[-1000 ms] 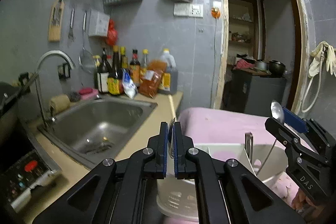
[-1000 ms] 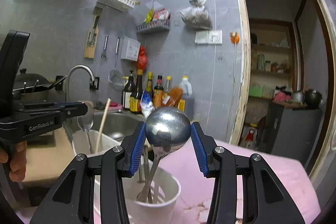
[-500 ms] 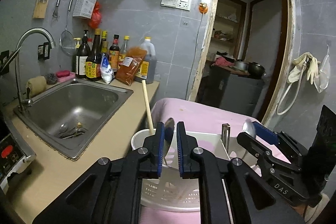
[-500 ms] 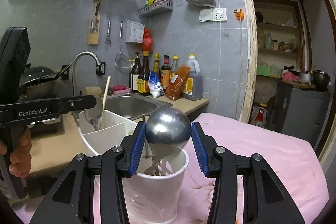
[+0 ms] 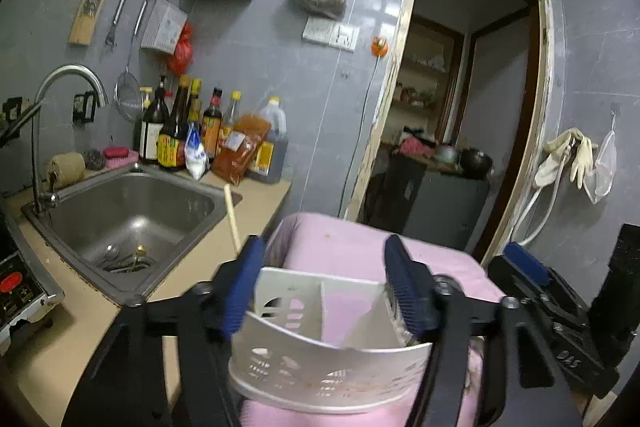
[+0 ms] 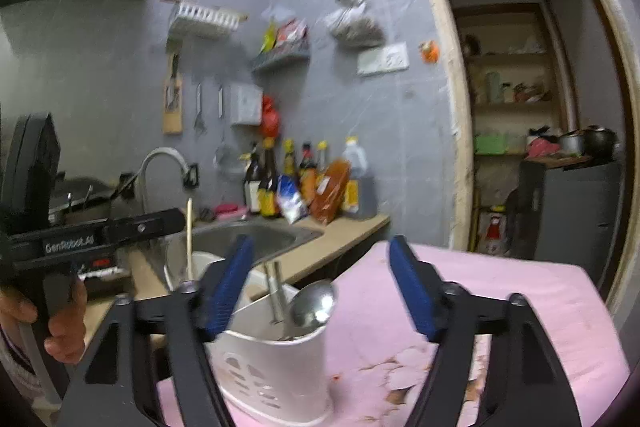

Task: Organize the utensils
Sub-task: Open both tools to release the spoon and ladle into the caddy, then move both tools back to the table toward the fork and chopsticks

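Observation:
A white perforated utensil holder [image 6: 276,367] with dividers stands on the pink tablecloth [image 6: 500,307]; it also shows in the left wrist view [image 5: 320,359]. A steel spoon [image 6: 314,305], a steel handle [image 6: 274,293] and a wooden stick [image 6: 189,239] stand in it. My right gripper [image 6: 320,287] is open and empty just above the holder. My left gripper [image 5: 324,291] is open and empty, its blue pads either side of the holder's rim. The wooden stick [image 5: 232,219] rises at the left finger.
A steel sink [image 5: 128,223] with utensils at its drain and a tap [image 5: 60,99] lie to the left. Sauce bottles [image 5: 192,131] line the wall. A cooker [image 5: 20,291] sits at far left. A doorway [image 5: 460,127] opens behind the table.
Both grippers have opened. The left let go of its spoon and the right let go of the steel spoon, which now rests in the holder.

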Motion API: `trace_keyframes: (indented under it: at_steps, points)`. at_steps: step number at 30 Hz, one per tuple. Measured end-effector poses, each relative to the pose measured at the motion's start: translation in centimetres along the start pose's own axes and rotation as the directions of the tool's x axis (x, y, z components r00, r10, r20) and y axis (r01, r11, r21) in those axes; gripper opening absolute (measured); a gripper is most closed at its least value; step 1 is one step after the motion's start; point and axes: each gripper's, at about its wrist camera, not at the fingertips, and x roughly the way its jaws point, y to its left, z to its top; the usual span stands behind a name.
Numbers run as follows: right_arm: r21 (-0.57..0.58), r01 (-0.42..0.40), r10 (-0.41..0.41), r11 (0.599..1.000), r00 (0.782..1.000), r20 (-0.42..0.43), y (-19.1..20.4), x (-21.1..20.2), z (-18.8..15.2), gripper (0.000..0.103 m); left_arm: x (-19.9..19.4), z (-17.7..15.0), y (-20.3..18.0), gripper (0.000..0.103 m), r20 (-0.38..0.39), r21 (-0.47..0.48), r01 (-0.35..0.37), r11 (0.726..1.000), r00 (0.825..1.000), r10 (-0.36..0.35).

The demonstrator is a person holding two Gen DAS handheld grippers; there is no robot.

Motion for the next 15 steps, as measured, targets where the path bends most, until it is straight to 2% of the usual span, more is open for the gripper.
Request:
trace_keyframes:
  at_steps: [4,6,8,15]
  points:
    - [0.000,0.066,-0.066,0.998,0.997,0.045,-1.4,-2.7,0.8,0.085,-0.9,0.1,-2.2,0.074,0.046,0.030,0.005,1.000,0.999,-0.007]
    - [-0.005,0.102,-0.102,0.995,0.993,0.066,-2.2,-4.1,1.1,0.095,-1.2,-0.1,-3.5,0.082,0.064,0.057,0.008,0.998,0.998,-0.012]
    - [-0.014,0.145,-0.143,0.989,0.986,0.086,-3.1,-5.7,1.3,0.103,-1.4,-0.4,-5.1,0.084,0.082,0.087,0.016,0.996,0.996,-0.024]
    - [-0.056,0.263,-0.256,0.963,0.961,0.106,-6.3,-10.8,1.6,0.103,-0.6,-2.0,-9.6,0.085,0.019,0.146,0.113,0.983,0.993,-0.117]
